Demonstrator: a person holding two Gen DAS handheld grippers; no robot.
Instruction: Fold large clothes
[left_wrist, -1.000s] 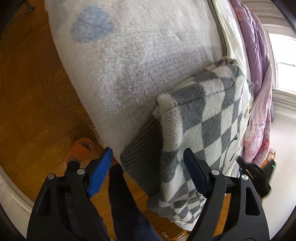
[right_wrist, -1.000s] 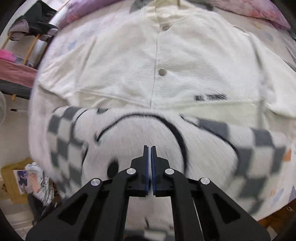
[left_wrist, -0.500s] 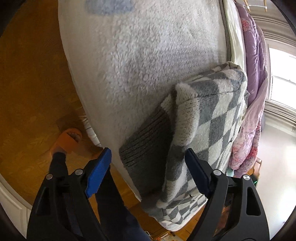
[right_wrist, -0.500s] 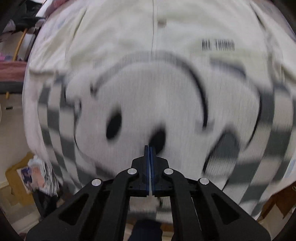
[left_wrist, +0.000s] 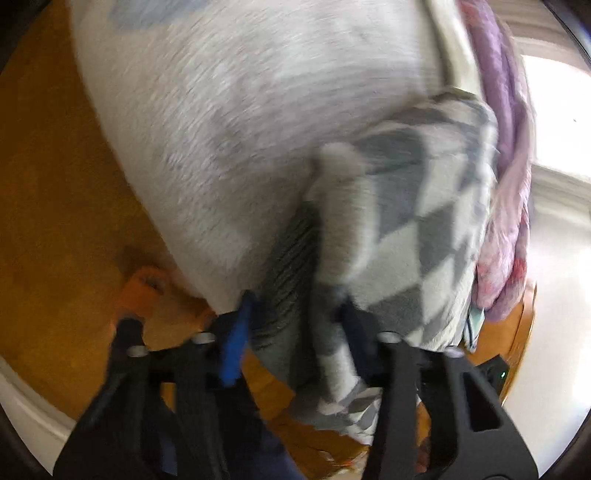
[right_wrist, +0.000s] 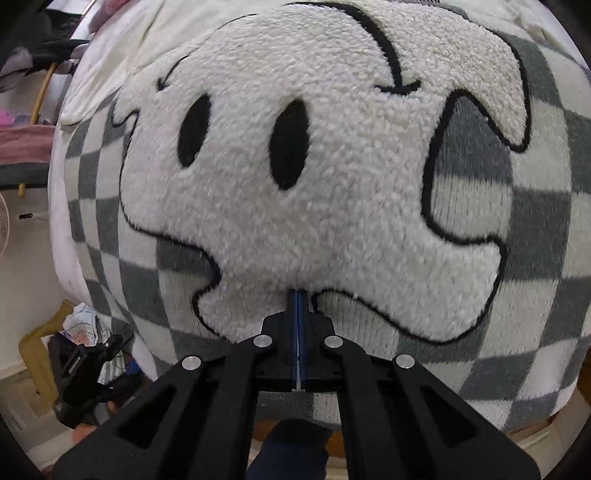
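A bed under a pale, fuzzy blanket (left_wrist: 229, 122) filled most of the left wrist view, its pile smeared by motion blur, with a crumpled purple quilt (left_wrist: 509, 155) bunched along its far edge. On the blanket, near the bed's edge, lay the sweater (right_wrist: 535, 229), a thick knit in grey and white checks with a ribbed dark grey hem (left_wrist: 288, 258); its front carried a large white patch (right_wrist: 314, 206) of curly, fleece-like pile, outlined in black with two black oval eyes. The wooden floor (left_wrist: 55, 206) showed orange-brown beside the bed. The left gripper (left_wrist: 295, 317) had just been closing, and its blue pads now pinched the folded corner of the sweater at the hem, where a second ago they had stood wide apart on either side of it. The right gripper (right_wrist: 297, 295) was closed on nothing, its tips at the lower edge of the fleecy patch; the cream jacket seen earlier beyond the sweater had slid out of view.
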